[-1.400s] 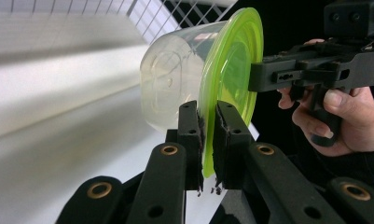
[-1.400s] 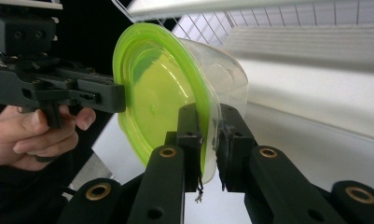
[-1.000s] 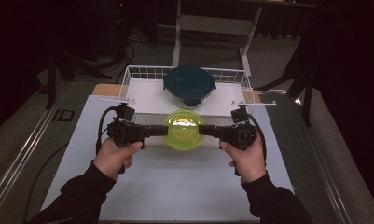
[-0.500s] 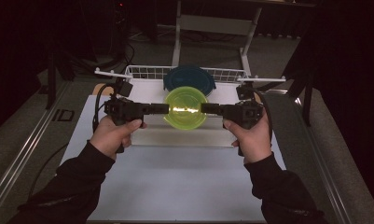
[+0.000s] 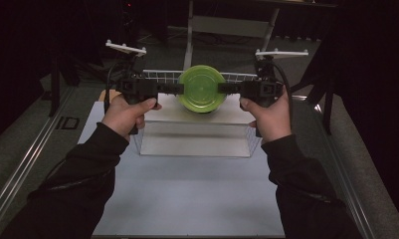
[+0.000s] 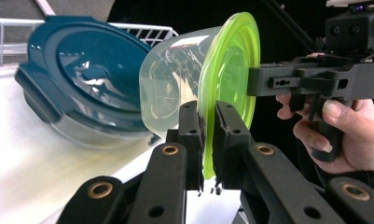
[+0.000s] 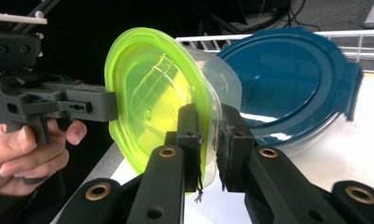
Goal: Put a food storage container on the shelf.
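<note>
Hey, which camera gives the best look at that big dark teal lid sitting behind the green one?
The right gripper view: the round dark teal lid shows nearly whole, on its clear bowl. The left gripper view shows it partly behind the clear green-lidded container. In the high view that container covers it.

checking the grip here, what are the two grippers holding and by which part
Both hold the clear container with the green lid, tipped on its side above the table. The left gripper and the right gripper each clamp the lid's rim, on opposite sides.

Teal-lidded container [image 6: 89,79] inside white wire basket [image 5: 239,76]; white tabletop [image 5: 187,199].
</note>
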A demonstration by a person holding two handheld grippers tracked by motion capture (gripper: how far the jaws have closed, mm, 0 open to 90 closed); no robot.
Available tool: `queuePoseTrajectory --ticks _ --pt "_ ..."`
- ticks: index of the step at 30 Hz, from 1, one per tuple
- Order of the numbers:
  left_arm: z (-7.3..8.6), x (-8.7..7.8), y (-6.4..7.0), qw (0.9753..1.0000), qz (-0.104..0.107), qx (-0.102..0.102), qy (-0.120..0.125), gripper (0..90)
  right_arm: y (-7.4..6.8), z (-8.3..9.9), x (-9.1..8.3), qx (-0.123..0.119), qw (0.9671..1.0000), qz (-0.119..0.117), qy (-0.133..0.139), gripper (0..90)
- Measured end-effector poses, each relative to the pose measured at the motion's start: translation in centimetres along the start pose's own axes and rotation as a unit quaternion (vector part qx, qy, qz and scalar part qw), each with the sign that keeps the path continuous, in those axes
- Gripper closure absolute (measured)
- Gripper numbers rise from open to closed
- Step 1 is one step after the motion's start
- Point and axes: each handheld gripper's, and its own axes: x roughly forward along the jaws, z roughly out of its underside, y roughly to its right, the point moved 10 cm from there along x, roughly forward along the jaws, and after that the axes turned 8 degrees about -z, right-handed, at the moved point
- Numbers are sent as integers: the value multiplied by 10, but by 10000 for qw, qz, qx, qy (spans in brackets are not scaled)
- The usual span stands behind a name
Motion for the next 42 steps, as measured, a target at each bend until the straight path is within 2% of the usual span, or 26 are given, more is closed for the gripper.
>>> queuePoseTrajectory --ticks 4,6,10,15,18,21,24,29,31,35,37,40,41,42 --pt "-8 10 -7 9999 -58 -123 1 824 7 -7 4 39 9999 114 -27 802" --pt "-11 14 -9 9998 -88 -161 -17 823 16 -14 7 64 9996 259 -41 800" --pt "-17 23 -15 9996 -156 -222 -18 823 27 -20 11 166 9992 351 -73 799" --pt "-16 29 -21 9992 -47 -408 -11 822 35 -23 15 284 9989 345 -109 797" --pt "-18 30 -23 9988 -45 -488 29 818 35 -26 17 270 9988 374 -138 797" --pt "-21 32 -24 9989 -58 -468 76 803 38 -29 18 405 9985 299 -208 789" --pt "-24 35 -28 9983 -86 -569 112 781 42 -32 20 482 9981 322 -207 770" --pt "-26 43 -32 9974 -205 -654 213 680 48 -36 26 588 9971 461 -170 724" --pt "-26 45 -33 9973 -202 -667 221 637 50 -37 28 634 9970 430 -142 718" --pt "-26 48 -36 9973 -330 -611 243 544 53 -38 30 681 9969 382 -90 647" --pt "-27 49 -37 9973 -326 -612 260 532 53 -38 32 713 9969 320 -107 618" --pt "-28 49 -37 9976 -389 -504 265 479 53 -38 32 689 9971 294 -96 572" --pt "-29 49 -38 9973 -412 -535 295 465 53 -38 32 667 9973 297 -74 560" --pt "-31 47 -37 9972 -334 -582 324 450 52 -38 32 637 9975 301 -52 537"
